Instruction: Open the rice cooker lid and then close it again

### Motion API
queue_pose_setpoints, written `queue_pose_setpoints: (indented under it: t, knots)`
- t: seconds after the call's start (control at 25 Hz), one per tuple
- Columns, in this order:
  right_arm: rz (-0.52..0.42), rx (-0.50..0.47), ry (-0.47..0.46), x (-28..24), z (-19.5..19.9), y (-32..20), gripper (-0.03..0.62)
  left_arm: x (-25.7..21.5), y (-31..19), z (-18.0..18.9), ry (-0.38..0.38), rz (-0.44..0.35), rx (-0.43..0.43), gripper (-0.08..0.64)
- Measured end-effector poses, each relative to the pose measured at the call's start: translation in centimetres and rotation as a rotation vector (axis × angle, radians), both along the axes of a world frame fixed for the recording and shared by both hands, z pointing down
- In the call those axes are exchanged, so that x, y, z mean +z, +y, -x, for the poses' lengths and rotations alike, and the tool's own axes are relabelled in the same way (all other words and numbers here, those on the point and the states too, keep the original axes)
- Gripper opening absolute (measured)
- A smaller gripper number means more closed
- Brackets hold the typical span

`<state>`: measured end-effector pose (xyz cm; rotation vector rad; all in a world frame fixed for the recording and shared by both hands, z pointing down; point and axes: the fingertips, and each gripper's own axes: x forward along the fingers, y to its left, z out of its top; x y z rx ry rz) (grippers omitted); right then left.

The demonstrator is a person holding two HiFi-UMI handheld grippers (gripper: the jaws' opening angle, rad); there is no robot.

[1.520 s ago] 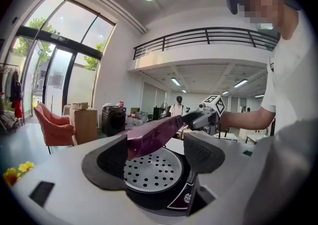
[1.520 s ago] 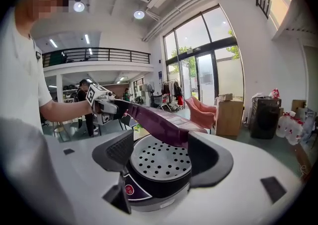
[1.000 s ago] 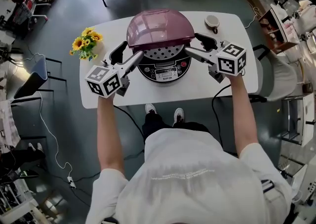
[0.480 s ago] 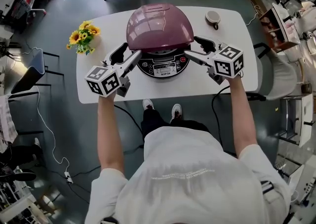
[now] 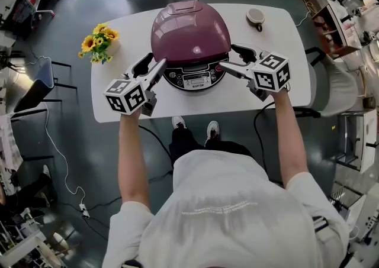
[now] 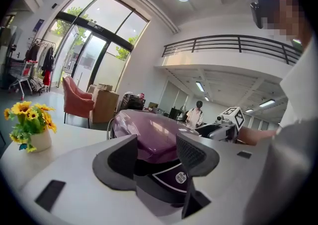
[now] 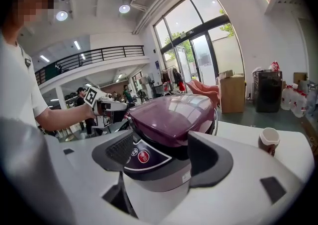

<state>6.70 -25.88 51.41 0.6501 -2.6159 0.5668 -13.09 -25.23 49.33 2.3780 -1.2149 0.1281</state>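
Saw a round rice cooker (image 5: pixel 195 76) with a black and silver front in the middle of a white table (image 5: pixel 260 92), its shiny purple dome lid (image 5: pixel 190 30) almost down, with just a thin dark gap under the front edge. Held the left gripper (image 5: pixel 151 65) at the lid's left side, jaws closing with the lid's edge between them but not pressing on it, and the right gripper (image 5: pixel 235 60) at the lid's right side, jaws wide apart around the cooker's edge. Saw yellow sunflowers (image 5: pixel 98 45) at the table's left end and a small cup (image 5: pixel 256 18) near the far right corner.
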Motion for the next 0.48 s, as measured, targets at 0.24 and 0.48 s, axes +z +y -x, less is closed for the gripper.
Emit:
queue_pose_setpoints:
  t: [0.24,0.48]
  knots:
    - [0.079,0.004,-0.056,-0.1,-0.1,0.1,0.339,0.5,0.2,0.0,-0.023,0.025,0.003,0.253]
    - [0.170,0.088,-0.099,0.8,-0.4,-0.5,0.325,1.9,0.5,-0.3,-0.081,0.051,0.013,0.254]
